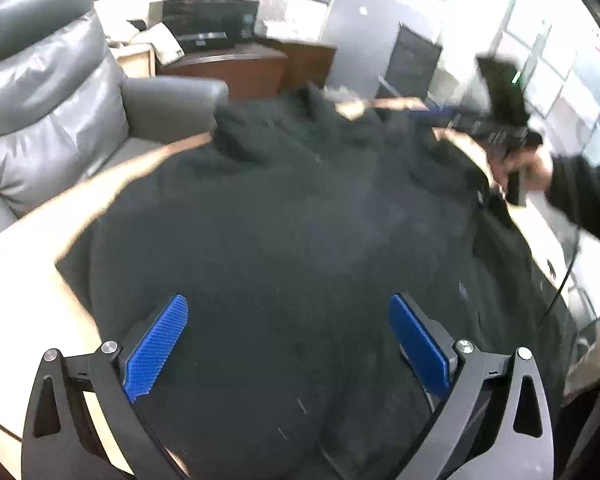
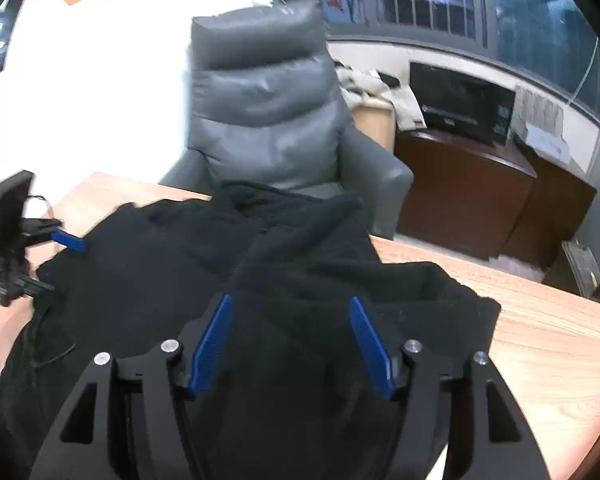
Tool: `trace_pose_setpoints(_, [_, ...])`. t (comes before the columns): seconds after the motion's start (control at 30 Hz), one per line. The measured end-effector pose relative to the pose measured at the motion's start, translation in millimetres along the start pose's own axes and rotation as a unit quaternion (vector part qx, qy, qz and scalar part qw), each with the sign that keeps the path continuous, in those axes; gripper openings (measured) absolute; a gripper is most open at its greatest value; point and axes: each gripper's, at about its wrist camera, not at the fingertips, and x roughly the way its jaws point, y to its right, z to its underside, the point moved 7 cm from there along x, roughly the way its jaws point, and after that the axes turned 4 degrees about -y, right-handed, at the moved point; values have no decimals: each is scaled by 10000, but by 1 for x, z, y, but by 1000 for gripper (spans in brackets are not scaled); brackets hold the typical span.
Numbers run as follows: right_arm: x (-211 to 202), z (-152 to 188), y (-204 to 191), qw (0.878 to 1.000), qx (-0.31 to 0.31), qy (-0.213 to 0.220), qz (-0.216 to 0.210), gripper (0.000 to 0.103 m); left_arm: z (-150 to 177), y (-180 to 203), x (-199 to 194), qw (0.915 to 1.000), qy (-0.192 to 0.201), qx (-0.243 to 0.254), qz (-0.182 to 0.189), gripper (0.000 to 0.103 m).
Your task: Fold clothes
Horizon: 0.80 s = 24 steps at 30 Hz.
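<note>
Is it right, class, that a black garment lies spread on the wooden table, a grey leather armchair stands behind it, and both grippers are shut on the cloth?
Not quite. The left gripper and right gripper are both open above the black garment, as each wrist view shows. The wooden table and grey leather armchair are right.

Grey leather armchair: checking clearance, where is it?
The grey leather armchair stands behind the wooden table, just beyond the black garment; upper left in the left view.
</note>
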Motion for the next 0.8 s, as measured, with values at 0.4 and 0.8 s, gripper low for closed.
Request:
trace_pose_setpoints(0.4, [46, 33, 41, 9950, 407, -701, 581, 58, -15, -62, 54, 9969, -570, -453, -311, 103])
trace_pose_setpoints(0.8, [6, 65, 29, 9905, -128, -991, 945, 62, 0, -33, 27, 9956, -648, -211, -646, 102])
